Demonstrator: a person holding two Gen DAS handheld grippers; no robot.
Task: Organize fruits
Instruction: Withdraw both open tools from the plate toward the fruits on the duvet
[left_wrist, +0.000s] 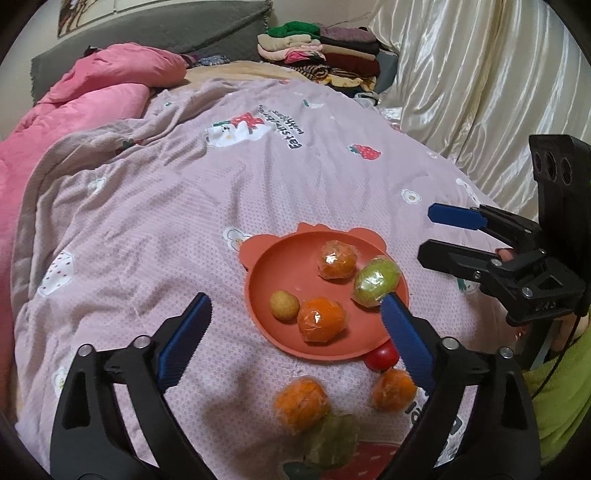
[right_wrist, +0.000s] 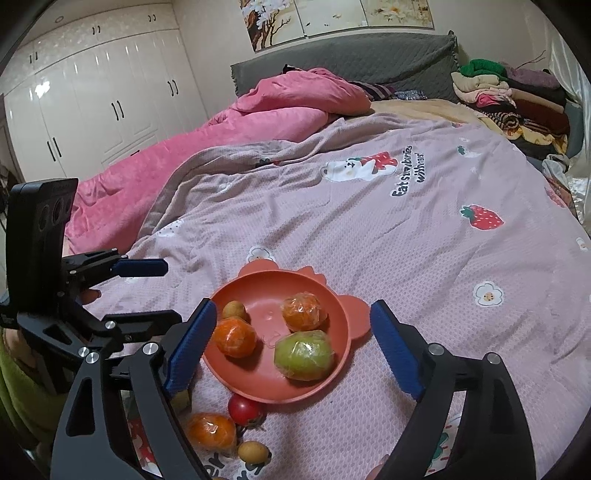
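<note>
Both grippers hang wide open and empty over the bed: left gripper (left_wrist: 295, 325), right gripper (right_wrist: 293, 332). The plate (right_wrist: 236, 384) on the quilt (right_wrist: 406, 240) holds 2 oranges (right_wrist: 235, 336), 1 green fruit (right_wrist: 303, 355) and 1 longan (right_wrist: 234, 310). A tomato (right_wrist: 244, 408) touches the plate's near rim.
</note>
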